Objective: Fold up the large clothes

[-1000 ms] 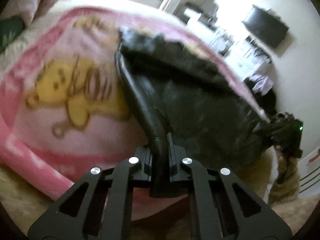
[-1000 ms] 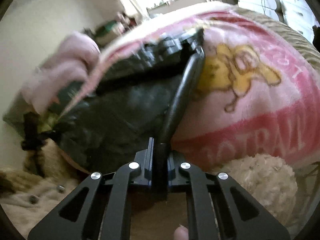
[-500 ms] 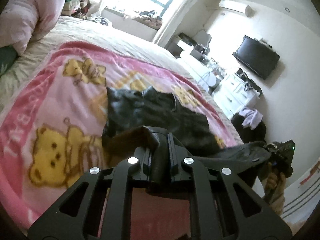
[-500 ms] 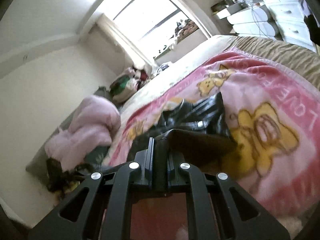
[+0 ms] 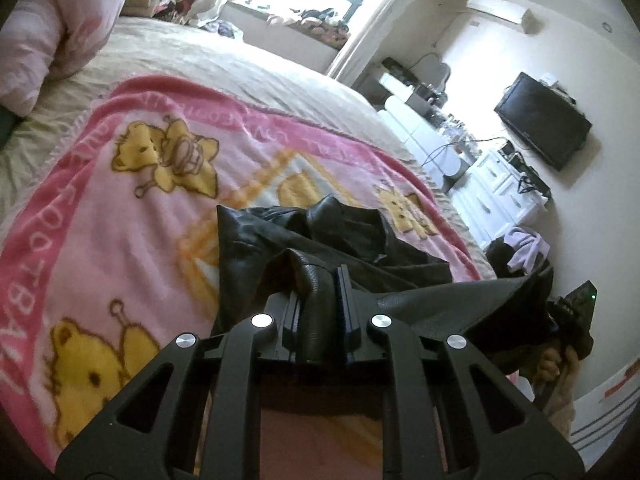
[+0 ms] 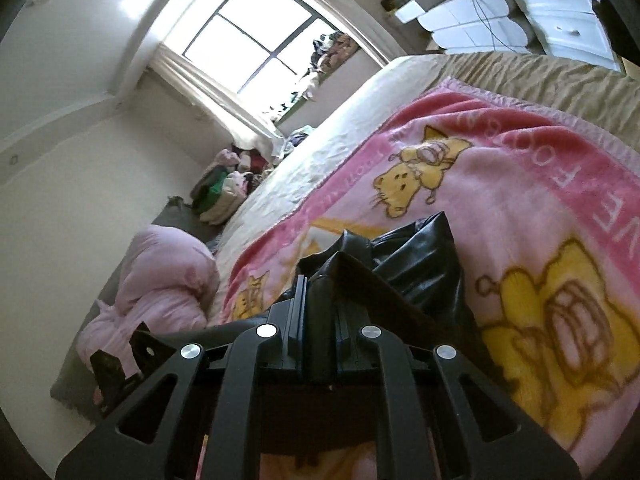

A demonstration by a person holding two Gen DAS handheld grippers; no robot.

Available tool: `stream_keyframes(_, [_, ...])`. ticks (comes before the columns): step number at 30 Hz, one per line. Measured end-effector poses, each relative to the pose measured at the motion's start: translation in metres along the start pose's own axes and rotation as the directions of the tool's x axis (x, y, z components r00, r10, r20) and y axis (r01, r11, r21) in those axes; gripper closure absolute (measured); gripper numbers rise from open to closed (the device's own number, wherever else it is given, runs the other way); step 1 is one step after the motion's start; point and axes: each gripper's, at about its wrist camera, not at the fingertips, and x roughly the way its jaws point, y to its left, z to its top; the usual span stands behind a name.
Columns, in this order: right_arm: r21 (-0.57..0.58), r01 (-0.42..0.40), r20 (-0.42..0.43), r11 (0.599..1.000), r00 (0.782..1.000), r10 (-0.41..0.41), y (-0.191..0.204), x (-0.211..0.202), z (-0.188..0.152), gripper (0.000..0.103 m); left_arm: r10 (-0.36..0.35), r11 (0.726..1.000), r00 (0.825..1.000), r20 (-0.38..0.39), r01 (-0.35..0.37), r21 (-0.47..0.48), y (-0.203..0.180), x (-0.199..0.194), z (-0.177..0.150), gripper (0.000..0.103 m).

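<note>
Each camera sits just behind its tongs, looking forward and down over the bed (image 5: pixel 248 68). Both views share the pink blanket (image 5: pixel 120 208) ahead and the window (image 6: pixel 256 48) beyond.

We note a pink bear-print blanket (image 5: pixel 120 216) spread on the bed (image 5: pixel 224 64), a pink pillow (image 5: pixel 52 28) at its head, a television (image 5: pixel 544 120) on the wall above white drawers (image 5: pixel 496 188), and a bright window (image 6: pixel 256 44).
</note>
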Motion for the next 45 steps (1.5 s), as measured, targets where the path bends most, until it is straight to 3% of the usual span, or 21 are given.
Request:
stream_keyframes(7, [-0.037, 0.113, 0.011, 0.993, 0.994, -0.113, -0.008, 0.032, 0.004, 0.093, 0.033, 0.999, 0.998, -0.044, -0.033, -0.005, 0.016, 0.036, 0.007, 0.092])
stream_keyframes(13, [-0.018, 0.163, -0.023, 0.987, 0.986, -0.163, -0.025, 0.061, 0.01, 0.092, 0.056, 0.998, 0.995, -0.079, -0.057, -0.002, 0.027, 0.059, 0.014, 0.092])
stream_keyframes(22, [-0.038, 0.208, -0.061, 0.977, 0.976, -0.21, -0.042, 0.09, 0.008, 0.087, 0.051, 0.999, 0.995, -0.081, -0.052, -0.008, 0.035, 0.076, 0.012, 0.082])
stream_keyframes(25, [-0.041, 0.192, -0.062, 0.98, 0.979, -0.195, -0.044, 0.09, 0.008, 0.078, 0.059, 0.998, 0.996, -0.067, -0.059, 0.007, 0.029, 0.074, 0.011, 0.072])
stream_keyframes(26, [-0.047, 0.193, -0.05, 0.98, 0.98, -0.195, -0.044, 0.089, 0.008, 0.07, 0.07, 0.997, 0.997, -0.044, -0.069, 0.016, 0.027, 0.071, 0.012, 0.064])
stream_keyframes(28, [-0.059, 0.203, -0.02, 0.977, 0.979, -0.205, -0.043, 0.084, 0.01, 0.056, 0.076, 0.997, 0.997, -0.01, -0.075, 0.029, 0.023, 0.065, 0.015, 0.059])
stream_keyframes(33, [-0.119, 0.253, 0.045, 0.96, 0.967, -0.249, -0.041, 0.073, 0.014, 0.047, 0.124, 0.989, 0.991, 0.047, -0.127, 0.078, 0.017, 0.054, 0.019, 0.056])
stream_keyframes(36, [-0.187, 0.298, 0.074, 0.936, 0.954, -0.289, -0.035, 0.073, 0.014, 0.039, 0.172, 0.978, 0.982, 0.075, -0.179, 0.11, 0.016, 0.055, 0.019, 0.046])
stream_keyframes(38, [-0.268, 0.346, 0.092, 0.899, 0.938, -0.334, -0.028, 0.077, 0.013, 0.037, 0.21, 0.965, 0.974, 0.079, -0.22, 0.141, 0.015, 0.061, 0.017, 0.039])
stream_keyframes(45, [-0.524, 0.396, 0.026, 0.755, 0.893, -0.45, -0.017, 0.123, -0.004, 0.036, 0.283, 0.938, 0.958, -0.053, -0.265, 0.224, 0.03, 0.112, -0.003, 0.036])
